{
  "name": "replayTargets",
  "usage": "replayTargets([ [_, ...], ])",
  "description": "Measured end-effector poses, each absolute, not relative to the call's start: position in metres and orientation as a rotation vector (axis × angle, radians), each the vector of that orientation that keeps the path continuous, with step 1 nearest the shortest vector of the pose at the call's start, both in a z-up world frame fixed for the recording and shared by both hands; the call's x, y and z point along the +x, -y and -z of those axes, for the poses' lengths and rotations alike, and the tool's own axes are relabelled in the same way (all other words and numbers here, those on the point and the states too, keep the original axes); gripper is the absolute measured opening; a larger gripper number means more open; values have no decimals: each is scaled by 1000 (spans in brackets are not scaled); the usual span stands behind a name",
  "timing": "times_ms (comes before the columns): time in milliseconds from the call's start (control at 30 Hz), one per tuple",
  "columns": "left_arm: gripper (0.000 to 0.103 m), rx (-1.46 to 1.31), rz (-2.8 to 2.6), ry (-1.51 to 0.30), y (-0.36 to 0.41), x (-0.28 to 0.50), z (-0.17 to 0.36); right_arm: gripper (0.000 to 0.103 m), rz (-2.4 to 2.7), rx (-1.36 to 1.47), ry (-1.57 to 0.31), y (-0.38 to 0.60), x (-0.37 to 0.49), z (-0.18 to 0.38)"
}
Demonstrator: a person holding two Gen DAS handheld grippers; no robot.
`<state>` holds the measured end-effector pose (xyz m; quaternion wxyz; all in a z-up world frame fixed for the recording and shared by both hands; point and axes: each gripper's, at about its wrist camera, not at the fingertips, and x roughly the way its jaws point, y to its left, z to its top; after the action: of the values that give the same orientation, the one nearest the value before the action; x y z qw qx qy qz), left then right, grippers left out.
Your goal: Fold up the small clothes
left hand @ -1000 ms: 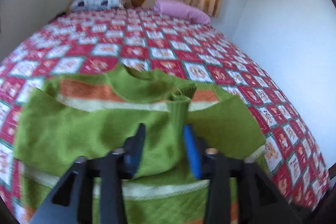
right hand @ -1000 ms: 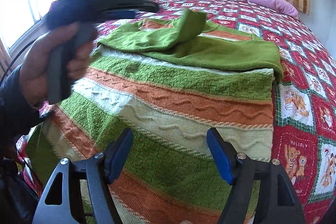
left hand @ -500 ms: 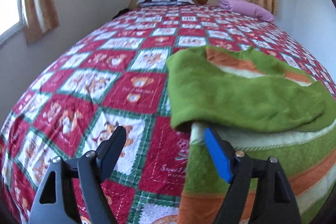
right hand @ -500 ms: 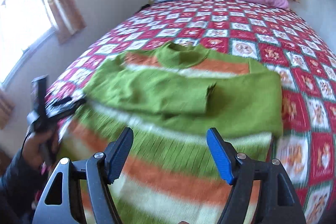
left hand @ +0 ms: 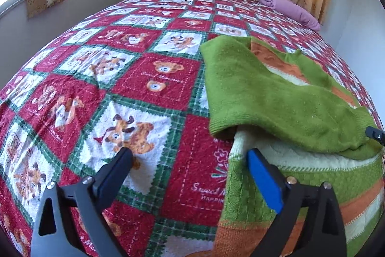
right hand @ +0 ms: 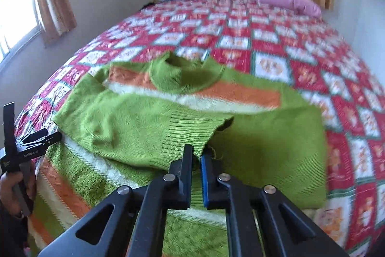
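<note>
With both sleeves of the green, orange-striped knitted sweater (right hand: 182, 112) already crossed, the right gripper (right hand: 196, 158) pinches a ribbed cuff (right hand: 190, 134) while the left gripper (left hand: 190, 158) hovers spread; the body fold remains.

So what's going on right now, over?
Right gripper shut on sweater sleeve cuff. Left gripper open, empty, beside sweater edge. Nothing blocking.

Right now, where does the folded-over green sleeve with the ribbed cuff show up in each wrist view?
Left wrist view: the green sleeve lies right of centre, draped across the striped sweater, its cuff end at the right edge.
Right wrist view: the sleeve runs from left to centre; the right gripper pinches its ribbed cuff.
Shared landmark: the pink pillow by the headboard.
</note>
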<state>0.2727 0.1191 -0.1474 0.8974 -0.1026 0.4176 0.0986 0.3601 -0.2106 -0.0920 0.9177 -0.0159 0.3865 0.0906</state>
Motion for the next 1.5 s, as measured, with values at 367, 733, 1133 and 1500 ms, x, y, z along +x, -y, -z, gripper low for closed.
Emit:
replayTargets([
  [367,103,-170,-221,-889,-115,278,149,5,-53,-41,-838,244,362,114],
  [733,103,-212,-257,-745,-129,252,117,49,-75,-76,-762,248,339,90],
  [1133,103,37,-357,-861,-98,330,135,48,-228,-77,-863,203,366,134],
  [1500,103,-107,-358,-882,-131,309,147,50,-240,-106,-801,204,351,115],
])
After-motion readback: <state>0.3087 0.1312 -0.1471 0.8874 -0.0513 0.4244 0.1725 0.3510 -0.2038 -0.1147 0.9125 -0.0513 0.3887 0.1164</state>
